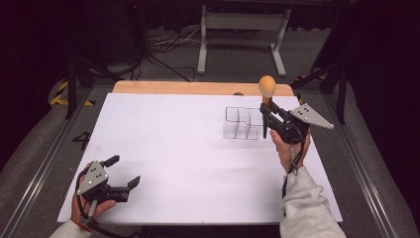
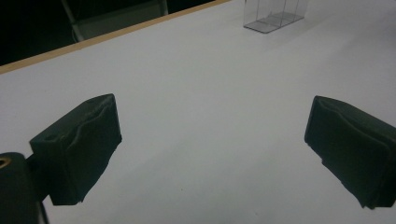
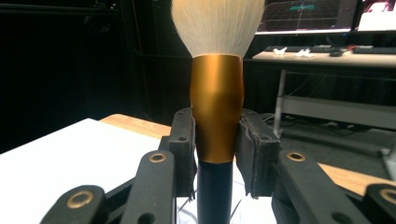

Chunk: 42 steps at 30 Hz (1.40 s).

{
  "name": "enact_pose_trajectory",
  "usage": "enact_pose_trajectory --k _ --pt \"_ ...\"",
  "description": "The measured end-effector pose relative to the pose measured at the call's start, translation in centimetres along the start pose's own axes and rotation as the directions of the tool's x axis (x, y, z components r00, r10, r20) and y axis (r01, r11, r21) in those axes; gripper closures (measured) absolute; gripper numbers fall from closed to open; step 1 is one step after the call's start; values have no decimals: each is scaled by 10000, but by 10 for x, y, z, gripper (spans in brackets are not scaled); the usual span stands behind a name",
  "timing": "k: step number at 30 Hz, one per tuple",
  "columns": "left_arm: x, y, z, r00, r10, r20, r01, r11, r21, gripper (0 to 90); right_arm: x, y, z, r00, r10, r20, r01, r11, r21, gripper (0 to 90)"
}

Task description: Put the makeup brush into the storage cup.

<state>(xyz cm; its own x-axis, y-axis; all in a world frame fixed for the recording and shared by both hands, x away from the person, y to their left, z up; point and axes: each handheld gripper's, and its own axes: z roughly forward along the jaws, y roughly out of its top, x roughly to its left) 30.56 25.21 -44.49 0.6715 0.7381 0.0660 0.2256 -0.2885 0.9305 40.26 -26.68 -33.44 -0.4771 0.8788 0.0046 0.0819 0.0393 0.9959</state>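
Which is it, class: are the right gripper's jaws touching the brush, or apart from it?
Touching. In the right gripper view, both jaws of the right gripper press against the brush at its gold ferrule, no gap on either side.

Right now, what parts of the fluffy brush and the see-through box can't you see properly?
- Gold-banded black-handled makeup brush: bristle top cut off by the right gripper view's upper edge; handle bottom cut off by its lower edge.
- Clear plastic divided box: cut off by the left gripper view's top edge; in the high view, the right gripper hides its right side.
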Motion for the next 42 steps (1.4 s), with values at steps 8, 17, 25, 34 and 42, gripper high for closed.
enact_pose_trajectory --k 8,17,25,34,42 --pt "0 0 -1 10000 65 34 -65 10000 -74 42 -3 3 12 9998 81 203 -78 9998 -181 698" --pt "0 0 -2 10000 49 36 -48 9999 -149 42 -13 11 24 9987 373 351 -353 9978 -560 698" --pt "0 1 -5 10000 50 5 -50 9994 -351 41 -17 13 39 9975 470 527 -438 9972 -602 698" --pt "-2 1 -9 9999 164 7 -163 9973 -722 40 -21 7 52 9958 543 742 -513 9978 -424 698" --pt "-4 2 -10 9993 368 -10 -367 9955 -876 36 -28 -1 59 9915 849 990 -821 9961 -321 698"
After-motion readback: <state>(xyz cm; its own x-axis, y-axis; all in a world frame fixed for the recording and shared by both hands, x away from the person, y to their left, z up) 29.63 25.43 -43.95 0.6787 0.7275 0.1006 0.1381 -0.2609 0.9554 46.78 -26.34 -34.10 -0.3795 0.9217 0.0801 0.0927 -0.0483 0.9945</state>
